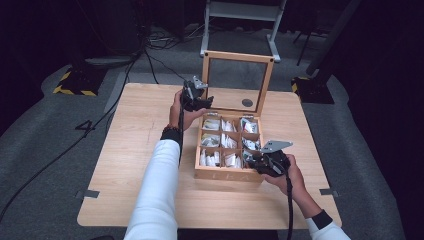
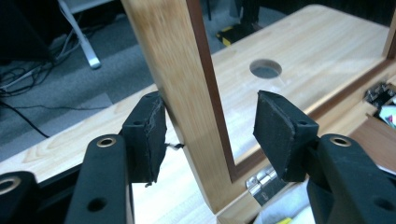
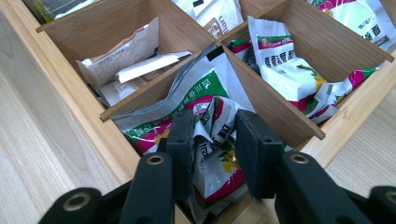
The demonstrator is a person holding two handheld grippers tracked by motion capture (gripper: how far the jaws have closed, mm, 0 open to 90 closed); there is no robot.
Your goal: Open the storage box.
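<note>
Wooden box sits on the table, nine compartments, lid standing upright at the far side. Lid is a wooden frame with a clear pane; the table's round hole shows through it.

Left gripper is at the lid's left upright. In the left gripper view the frame post stands between the jaws: the left pad touches or nearly touches the wood, the right pad well off it, so jaws are released, not clamping. Post is blurred; its top is cut off by the picture edge. Hinge is partly hidden behind the right jaw.

Right gripper is at the box's near right corner. In the right gripper view its jaws are clenched on a crumpled sachet in that corner compartment, pads pressing the foil from both sides. Sachet is white, green and pink with a yellow flower picture; its lower end is hidden behind the jaws. Printing on it is non-Latin script, creased, not readable. The neighbouring sachet has the same colours, text too small to read. White paper packets in the next compartment carry fine print, illegible. From the high view the box contents are just pale blobs. No brand name can be made out anywhere.
</note>
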